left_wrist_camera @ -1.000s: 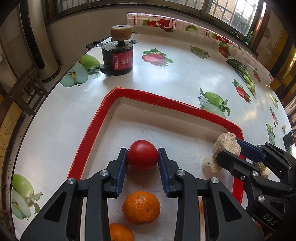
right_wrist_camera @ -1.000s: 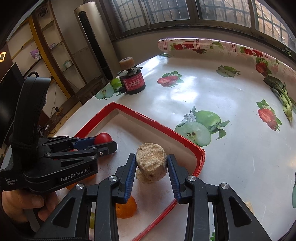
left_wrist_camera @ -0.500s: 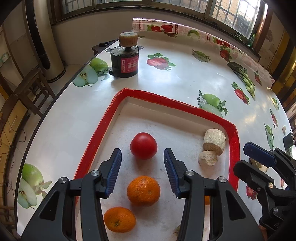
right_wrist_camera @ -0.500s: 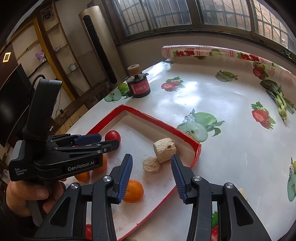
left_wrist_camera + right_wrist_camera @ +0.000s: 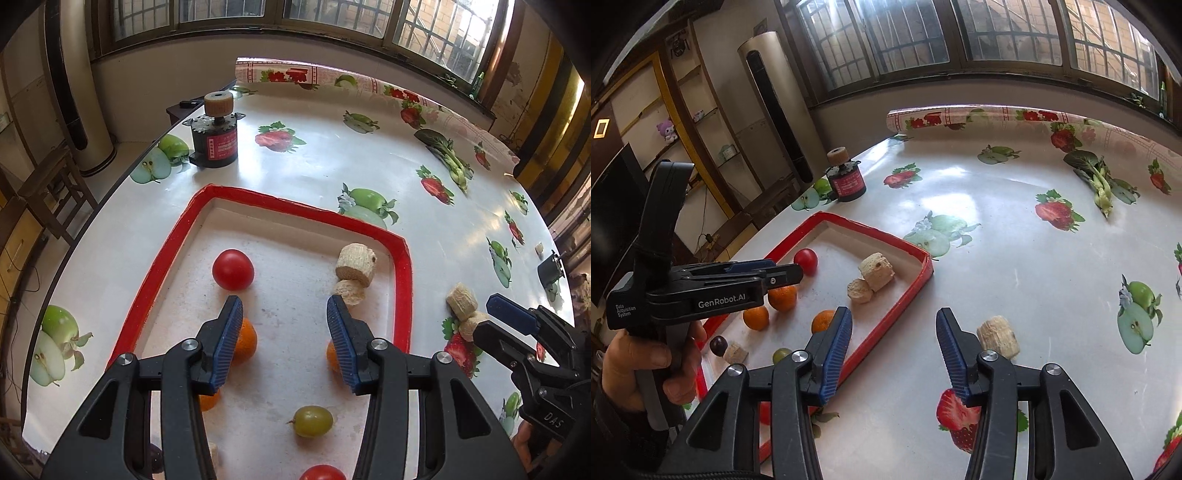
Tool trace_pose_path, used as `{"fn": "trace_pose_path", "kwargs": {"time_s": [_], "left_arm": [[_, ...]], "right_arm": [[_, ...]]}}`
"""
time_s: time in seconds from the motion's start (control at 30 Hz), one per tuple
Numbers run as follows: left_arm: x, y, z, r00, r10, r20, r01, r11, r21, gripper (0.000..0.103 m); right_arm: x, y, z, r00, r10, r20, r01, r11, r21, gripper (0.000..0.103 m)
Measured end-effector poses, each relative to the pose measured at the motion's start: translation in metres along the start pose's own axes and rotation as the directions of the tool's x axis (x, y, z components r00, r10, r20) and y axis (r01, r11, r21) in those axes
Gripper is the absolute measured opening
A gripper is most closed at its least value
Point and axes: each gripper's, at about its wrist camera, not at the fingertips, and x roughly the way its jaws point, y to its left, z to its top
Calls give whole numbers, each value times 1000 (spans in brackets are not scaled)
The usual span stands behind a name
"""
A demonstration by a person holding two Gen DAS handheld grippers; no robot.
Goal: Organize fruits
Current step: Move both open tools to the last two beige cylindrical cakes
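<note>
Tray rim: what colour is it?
Red, around a whitish floor; the tray rim shows best in the left wrist view.

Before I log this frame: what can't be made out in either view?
- Left wrist: orange and another orange are partly hidden behind the left gripper fingers.
- Left wrist: tomato cut off by the bottom edge.
- Right wrist: beige chunk partly behind the right gripper finger.
- Motor label too small to read.

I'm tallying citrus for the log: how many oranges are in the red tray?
3 visible in the red tray: one orange by the left gripper, one nearer its left rim, one mid-tray behind the right gripper. More may be hidden.
</note>
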Motion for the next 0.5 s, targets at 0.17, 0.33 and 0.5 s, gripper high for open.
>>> {"fn": "trace_pose_path", "kwargs": {"time_s": [0.17, 0.33, 0.5], "left_arm": [[-4, -17, -5, 1000, -28, -1, 28, 999, 20, 46], [-10, -36, -8, 999, -54, 2, 54, 997, 47, 46], [-17, -54, -11, 997, -75, 15, 74, 994, 76, 56]], "right_arm": [[-11, -21, -14, 1000, -25, -6, 25, 999, 44, 49], [-25, -36, -22, 999, -48, 2, 48, 997, 69, 49], [-33, -45, -28, 998, -62, 4, 62, 995, 81, 49]]}}
